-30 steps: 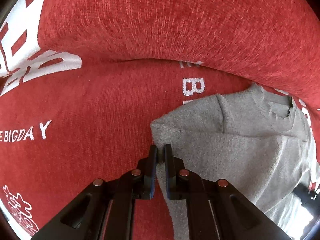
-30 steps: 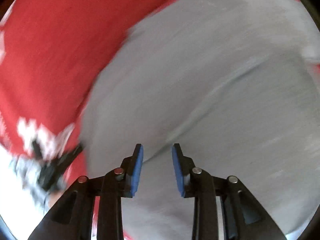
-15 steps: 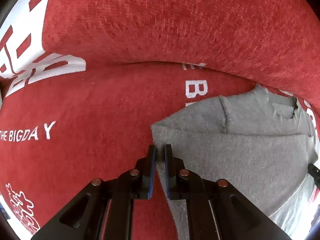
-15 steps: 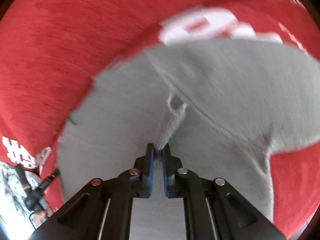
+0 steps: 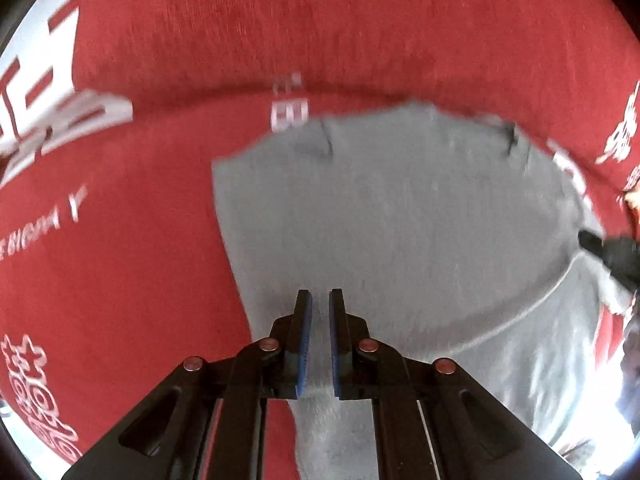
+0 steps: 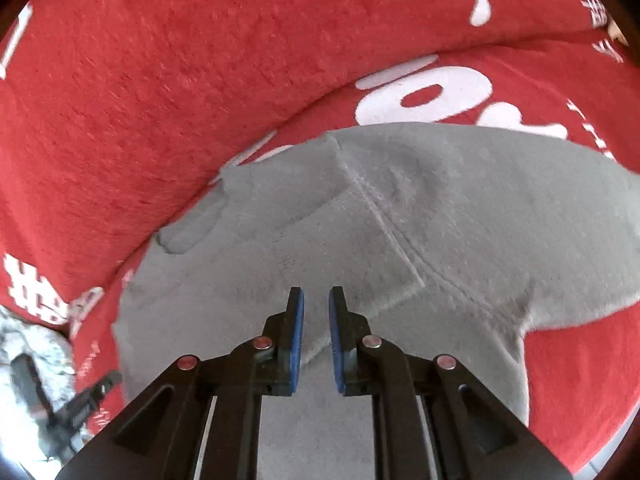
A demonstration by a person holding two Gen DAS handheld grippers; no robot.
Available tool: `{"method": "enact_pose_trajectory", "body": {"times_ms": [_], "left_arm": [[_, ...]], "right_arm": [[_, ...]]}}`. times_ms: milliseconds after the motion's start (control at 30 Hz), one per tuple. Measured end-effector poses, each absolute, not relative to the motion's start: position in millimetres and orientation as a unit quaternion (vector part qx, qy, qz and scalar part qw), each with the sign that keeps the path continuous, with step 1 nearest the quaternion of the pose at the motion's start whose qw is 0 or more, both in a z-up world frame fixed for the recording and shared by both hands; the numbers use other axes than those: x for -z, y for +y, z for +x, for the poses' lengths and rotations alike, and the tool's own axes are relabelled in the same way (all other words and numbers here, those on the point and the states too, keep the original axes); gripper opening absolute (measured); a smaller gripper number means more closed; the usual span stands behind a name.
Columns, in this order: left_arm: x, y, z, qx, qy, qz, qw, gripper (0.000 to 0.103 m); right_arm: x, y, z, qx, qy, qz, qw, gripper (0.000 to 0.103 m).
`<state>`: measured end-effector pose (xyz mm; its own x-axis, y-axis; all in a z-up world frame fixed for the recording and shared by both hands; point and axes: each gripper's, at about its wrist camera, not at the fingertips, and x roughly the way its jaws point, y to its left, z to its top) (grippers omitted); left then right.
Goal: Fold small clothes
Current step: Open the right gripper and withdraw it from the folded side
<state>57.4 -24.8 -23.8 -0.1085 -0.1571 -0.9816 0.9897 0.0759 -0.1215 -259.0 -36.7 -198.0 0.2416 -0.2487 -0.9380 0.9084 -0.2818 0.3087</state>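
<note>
A small grey knit garment [image 5: 400, 220] lies on a red cloth with white print [image 5: 120, 280]. My left gripper [image 5: 320, 300] hovers over the garment's left part, jaws a little apart, holding nothing. In the right wrist view the same garment [image 6: 460, 220] lies partly folded, with a seam and a fold running across it. My right gripper [image 6: 316, 296] is over the garment's middle near a folded edge, jaws slightly apart, gripping nothing.
The red cloth [image 6: 160, 80] rises into a cushioned back behind the garment. The other gripper's black tip [image 5: 608, 248] shows at the right edge of the left view. A black-handled tool [image 6: 60, 408] lies on a pale surface at lower left.
Both grippers have let go of the garment and their jaws have opened a little. The left gripper has moved right over the garment. The garment now lies flatter.
</note>
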Motion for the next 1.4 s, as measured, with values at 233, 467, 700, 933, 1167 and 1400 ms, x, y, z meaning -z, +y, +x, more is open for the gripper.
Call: {"method": "enact_pose_trajectory", "body": {"times_ms": [233, 467, 700, 933, 1167, 1400], "left_arm": [[29.6, 2.2, 65.7, 0.552, 0.5, 0.401, 0.533, 0.009], [12.9, 1.1, 55.0, 0.532, 0.504, 0.418, 0.537, 0.009], [0.9, 9.4, 22.9, 0.525, 0.503, 0.44, 0.527, 0.009], [3.6, 24.1, -8.9, 0.52, 0.509, 0.453, 0.515, 0.009], [4.4, 33.7, -21.5, 0.519, 0.511, 0.464, 0.505, 0.009], [11.0, 38.7, -32.4, 0.52, 0.515, 0.47, 0.494, 0.009]], "right_arm": [[204.4, -17.9, -271.6, 0.55, 0.298, 0.583, 0.518, 0.014], [192.6, 12.4, -294.9, 0.548, 0.276, 0.622, 0.486, 0.031], [175.1, 47.7, -290.8, 0.524, 0.273, 0.638, 0.495, 0.046], [175.7, 89.1, -288.9, 0.515, 0.266, 0.658, 0.481, 0.056], [176.6, 115.5, -290.0, 0.515, 0.252, 0.669, 0.473, 0.058], [181.0, 125.1, -297.2, 0.513, 0.243, 0.678, 0.467, 0.065]]}}
